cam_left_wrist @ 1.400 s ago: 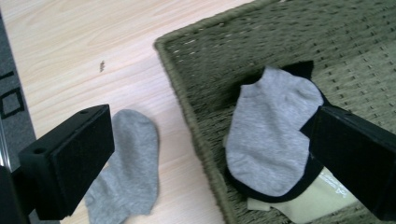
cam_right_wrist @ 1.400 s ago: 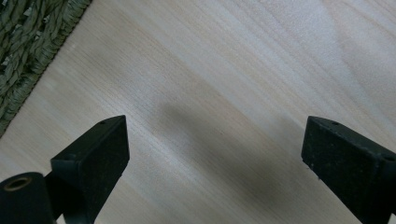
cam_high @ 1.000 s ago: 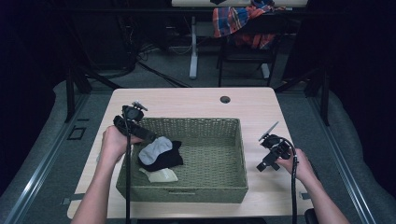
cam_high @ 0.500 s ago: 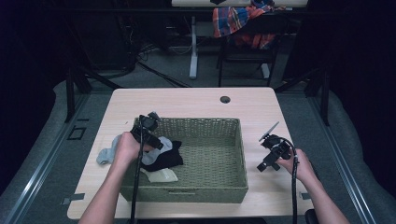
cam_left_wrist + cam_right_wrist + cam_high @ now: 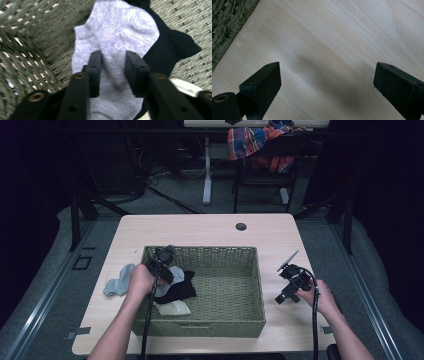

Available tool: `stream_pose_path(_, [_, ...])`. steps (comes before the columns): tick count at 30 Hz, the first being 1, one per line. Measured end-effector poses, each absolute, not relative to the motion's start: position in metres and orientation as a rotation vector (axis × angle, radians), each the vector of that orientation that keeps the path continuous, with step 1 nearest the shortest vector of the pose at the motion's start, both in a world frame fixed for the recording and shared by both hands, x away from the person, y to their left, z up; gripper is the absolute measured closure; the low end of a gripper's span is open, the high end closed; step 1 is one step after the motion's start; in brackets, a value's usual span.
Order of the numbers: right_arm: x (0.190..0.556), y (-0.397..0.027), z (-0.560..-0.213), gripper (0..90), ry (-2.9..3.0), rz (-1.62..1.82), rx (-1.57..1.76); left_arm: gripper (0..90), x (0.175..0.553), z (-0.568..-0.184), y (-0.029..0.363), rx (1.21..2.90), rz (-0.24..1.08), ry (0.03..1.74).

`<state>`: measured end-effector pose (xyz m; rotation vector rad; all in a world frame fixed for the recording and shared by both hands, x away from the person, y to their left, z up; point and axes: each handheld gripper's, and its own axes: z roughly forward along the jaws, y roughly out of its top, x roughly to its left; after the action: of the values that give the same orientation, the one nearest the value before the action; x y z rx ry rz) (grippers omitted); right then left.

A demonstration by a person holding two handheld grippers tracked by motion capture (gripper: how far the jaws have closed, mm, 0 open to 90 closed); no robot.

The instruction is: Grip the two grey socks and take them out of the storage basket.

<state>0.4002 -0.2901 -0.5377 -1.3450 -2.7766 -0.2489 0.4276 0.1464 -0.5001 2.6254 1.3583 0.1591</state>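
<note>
A green wicker basket stands mid-table. In its left end lie a grey sock, a black sock and a cream sock. My left gripper reaches down into that end. Its jaws have just been closing, and they now pinch a fold of the grey sock between the pads; in the left gripper view my left gripper has the black sock beyond it. My right gripper rests over bare table right of the basket. Seen in its own view, my right gripper is open and holds nothing.
A pale grey-blue sock lies on the table just left of the basket. A round cable hole sits near the table's far edge. The basket wall rises close on the left gripper's left. A chair with plaid cloth stands behind the table.
My left hand moved right and down from the basket's left rim onto the socks inside, and its jaws narrowed. The sock on the table became visible. The right hand stayed put.
</note>
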Motion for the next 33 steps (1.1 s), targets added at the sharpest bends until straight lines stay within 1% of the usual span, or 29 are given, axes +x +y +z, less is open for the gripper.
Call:
stream_pose_path(2, [0.400, -0.290, -0.538, 7.4, -2.778, -0.245, -1.345, 80.2, 0.426, -0.499, 0.147, 2.624, 0.171, 1.352])
stream_pose_path(5, [0.400, -0.290, -0.538, 7.4, -2.769, -0.260, -1.351, 84.9, 0.425, -0.499, 0.147, 2.621, 0.181, 1.338])
stream_pose_path(15, [0.400, -0.290, -0.538, 7.4, -2.776, -0.252, -1.346, 85.7, 0.415, -0.468, 0.151, 2.576, 0.243, 1.257])
stream_pose_path(31, [0.400, -0.291, -0.538, 7.4, -2.779, -0.244, -1.352, 85.7, 0.405, -0.430, 0.163, 2.486, 0.319, 1.203])
stream_pose_path(33, [0.400, -0.290, -0.538, 7.4, -2.780, -0.248, -1.354, 85.7, 0.405, -0.428, 0.163, 2.495, 0.320, 1.192])
